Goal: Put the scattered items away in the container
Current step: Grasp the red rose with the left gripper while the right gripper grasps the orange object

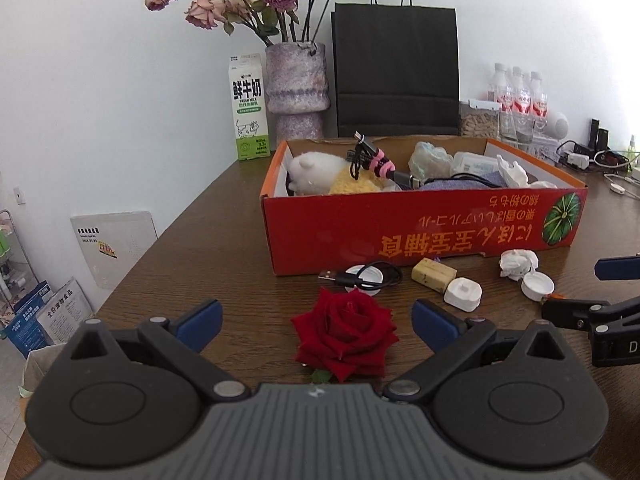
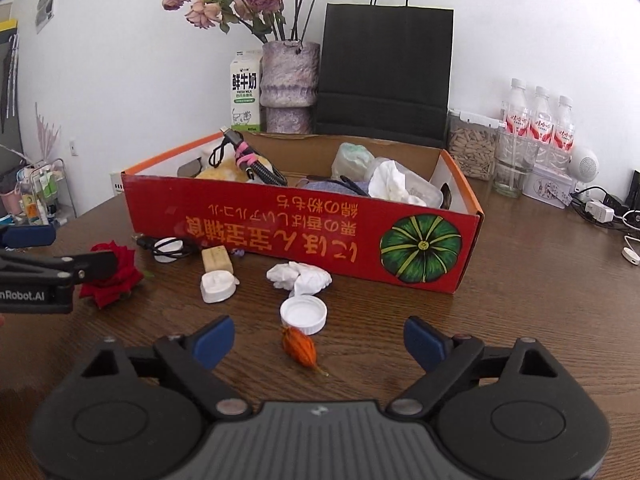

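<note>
Wooden table (image 1: 208, 248) bears red rose (image 1: 345, 334), crumpled tissue (image 2: 300, 277).

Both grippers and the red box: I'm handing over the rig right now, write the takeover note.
Left gripper: jaws open, either side of the red rose on the table, not gripping it.
Right gripper: jaws open, orange bud lying between them, not gripped.
Done: the red box already holds a plush toy, cables, tissue and packets.
Left on the table in front of the box: rose, orange bud, crumpled tissue, white cap, white block, yellow bar, black cable.
</note>
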